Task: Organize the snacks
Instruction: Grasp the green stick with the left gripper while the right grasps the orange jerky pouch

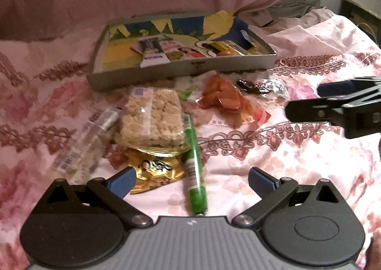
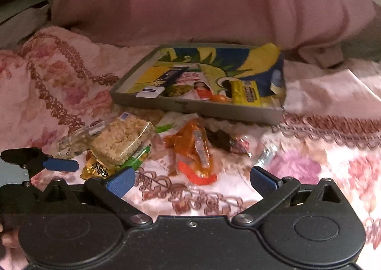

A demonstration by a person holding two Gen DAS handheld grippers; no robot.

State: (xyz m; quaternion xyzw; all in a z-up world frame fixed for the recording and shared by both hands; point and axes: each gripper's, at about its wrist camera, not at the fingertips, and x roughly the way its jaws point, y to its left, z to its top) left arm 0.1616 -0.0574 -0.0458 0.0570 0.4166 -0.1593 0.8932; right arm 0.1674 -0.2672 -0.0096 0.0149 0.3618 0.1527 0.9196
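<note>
Blue-padded, the left gripper (image 1: 191, 180) and right gripper (image 2: 193, 180) both hang spread apart, holding nothing, above the floral bedspread (image 1: 273, 155). Beyond them lie a green tube (image 1: 194, 170), a puffed-rice bar (image 1: 152, 117) and an orange packet (image 2: 194, 148); farther back, the shallow box (image 1: 166, 73) holds several packets.
</note>
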